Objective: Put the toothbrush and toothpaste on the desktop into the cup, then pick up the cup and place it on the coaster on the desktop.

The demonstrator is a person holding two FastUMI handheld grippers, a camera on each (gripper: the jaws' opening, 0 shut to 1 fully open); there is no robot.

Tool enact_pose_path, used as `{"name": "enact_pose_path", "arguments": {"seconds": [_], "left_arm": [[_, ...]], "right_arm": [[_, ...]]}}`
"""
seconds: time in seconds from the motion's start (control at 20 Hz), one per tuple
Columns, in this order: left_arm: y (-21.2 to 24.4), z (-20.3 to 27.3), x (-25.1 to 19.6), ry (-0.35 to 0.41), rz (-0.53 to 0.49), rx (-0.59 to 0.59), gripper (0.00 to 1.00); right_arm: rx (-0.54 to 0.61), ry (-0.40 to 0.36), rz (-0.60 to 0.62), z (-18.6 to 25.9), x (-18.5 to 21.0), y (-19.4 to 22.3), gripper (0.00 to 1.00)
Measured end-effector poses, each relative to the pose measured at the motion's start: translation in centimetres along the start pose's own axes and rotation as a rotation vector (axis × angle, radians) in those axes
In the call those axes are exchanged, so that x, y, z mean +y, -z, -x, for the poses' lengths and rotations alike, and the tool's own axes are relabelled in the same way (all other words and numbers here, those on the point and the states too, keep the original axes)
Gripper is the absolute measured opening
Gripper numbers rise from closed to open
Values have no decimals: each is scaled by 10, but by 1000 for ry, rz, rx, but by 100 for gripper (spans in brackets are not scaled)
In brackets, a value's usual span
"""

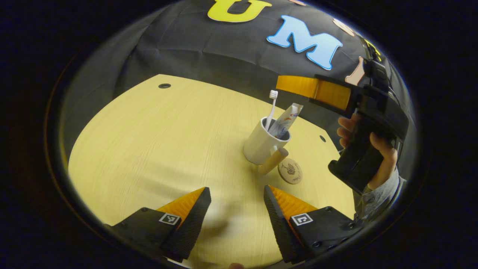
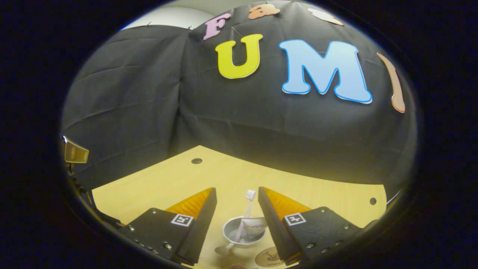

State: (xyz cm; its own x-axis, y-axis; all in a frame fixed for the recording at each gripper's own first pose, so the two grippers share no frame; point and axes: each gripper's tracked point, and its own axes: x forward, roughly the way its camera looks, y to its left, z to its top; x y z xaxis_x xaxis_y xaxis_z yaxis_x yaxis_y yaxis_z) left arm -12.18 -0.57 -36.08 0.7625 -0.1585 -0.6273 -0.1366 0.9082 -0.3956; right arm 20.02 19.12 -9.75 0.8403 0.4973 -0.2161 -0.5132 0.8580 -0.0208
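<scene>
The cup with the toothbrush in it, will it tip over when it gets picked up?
Probably not the cup itself: it looks squat and rigid, with a handle. The toothbrush and toothpaste lean loosely above the rim, so they may shift if it tilts. Its glossy side might be slippery.

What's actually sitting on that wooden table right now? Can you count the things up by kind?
Cup: 1
Toothbrush: 1, standing in the cup
Toothpaste tube: 1, in the cup
Coaster: 1, beside the cup
Total: 4
</scene>
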Motion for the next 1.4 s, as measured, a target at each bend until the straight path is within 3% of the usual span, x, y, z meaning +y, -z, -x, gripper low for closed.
{"name": "enact_pose_path", "arguments": {"seconds": [0.15,0.2,0.6,0.9,1.35,1.4], "left_arm": [[1,0,-10,5,-5,6,86],[1,-1,-15,12,-6,12,92],[-1,-19,-58,59,-74,66,92],[-8,-51,-81,69,-87,169,92],[-17,-76,-86,-9,-123,295,92],[-17,-78,-83,-24,-129,310,87]], "right_arm": [[-41,33,-4,23,-8,-16,74],[-50,42,-9,33,-11,-20,74],[-76,168,-92,117,-57,-20,74],[-21,265,-142,166,-92,21,74],[110,360,-219,219,-119,93,74],[119,362,-230,221,-120,97,74]]}}
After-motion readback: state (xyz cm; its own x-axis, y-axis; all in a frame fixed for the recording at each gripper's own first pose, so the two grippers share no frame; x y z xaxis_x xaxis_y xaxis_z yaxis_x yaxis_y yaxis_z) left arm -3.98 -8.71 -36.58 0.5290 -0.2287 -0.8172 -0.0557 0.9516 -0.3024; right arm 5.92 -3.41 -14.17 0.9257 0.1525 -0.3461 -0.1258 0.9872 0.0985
